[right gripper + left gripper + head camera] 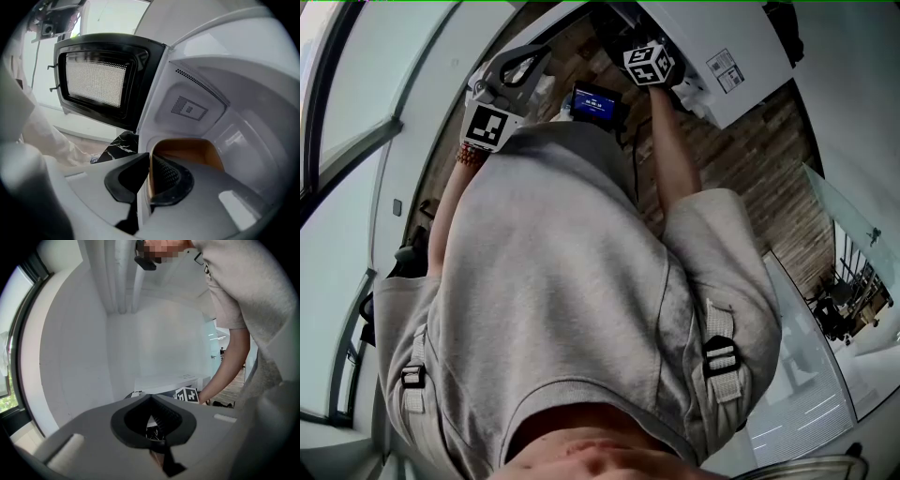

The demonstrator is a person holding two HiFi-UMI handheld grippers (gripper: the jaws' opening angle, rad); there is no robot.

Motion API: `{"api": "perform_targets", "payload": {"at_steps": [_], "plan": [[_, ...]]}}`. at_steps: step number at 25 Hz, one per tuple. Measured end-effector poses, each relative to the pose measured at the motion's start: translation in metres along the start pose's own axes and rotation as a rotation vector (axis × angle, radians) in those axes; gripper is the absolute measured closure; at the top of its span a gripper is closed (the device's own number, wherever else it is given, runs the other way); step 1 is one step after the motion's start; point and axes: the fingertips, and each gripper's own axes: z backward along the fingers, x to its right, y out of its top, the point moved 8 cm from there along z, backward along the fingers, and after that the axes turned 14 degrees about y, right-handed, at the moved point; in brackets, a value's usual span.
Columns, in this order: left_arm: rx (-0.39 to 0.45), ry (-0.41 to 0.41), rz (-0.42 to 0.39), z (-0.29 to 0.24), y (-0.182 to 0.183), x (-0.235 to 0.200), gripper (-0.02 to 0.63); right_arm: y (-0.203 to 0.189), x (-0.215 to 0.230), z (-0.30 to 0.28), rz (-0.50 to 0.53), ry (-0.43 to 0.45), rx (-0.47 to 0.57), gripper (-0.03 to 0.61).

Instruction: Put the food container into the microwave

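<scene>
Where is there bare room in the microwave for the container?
Bare room shows above and right of the container, bordered by the microwave walls. Tight at left, where the right gripper clamps it beside the door frame. Floor hidden.

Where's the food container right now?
Right gripper view: the orange-lined white food container is in the white microwave cavity, clamped by the right gripper, right of the open black door.

The microwave [201, 89] is white inside; its door [101, 77] is black with a dotted mesh window. The food container [187, 150] is orange-brown. The right tongs [150, 161] are grey with black ribbed pads [167, 174]. The floor [741, 178] is brown planking.
</scene>
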Motion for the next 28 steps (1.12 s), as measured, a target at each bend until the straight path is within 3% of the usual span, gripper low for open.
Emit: {"api": "perform_targets", "payload": {"at_steps": [15, 28], "plan": [[-0.004, 0.0, 0.0, 0.0015, -0.0022, -0.0027, 0.612, 0.0007, -0.0007, -0.0042, 0.031, -0.019, -0.017, 0.537], [-0.005, -0.011, 0.002, 0.0015, -0.0026, 0.0029, 0.612, -0.003, -0.0027, 0.0026, 0.031, -0.028, -0.012, 0.485]]}}
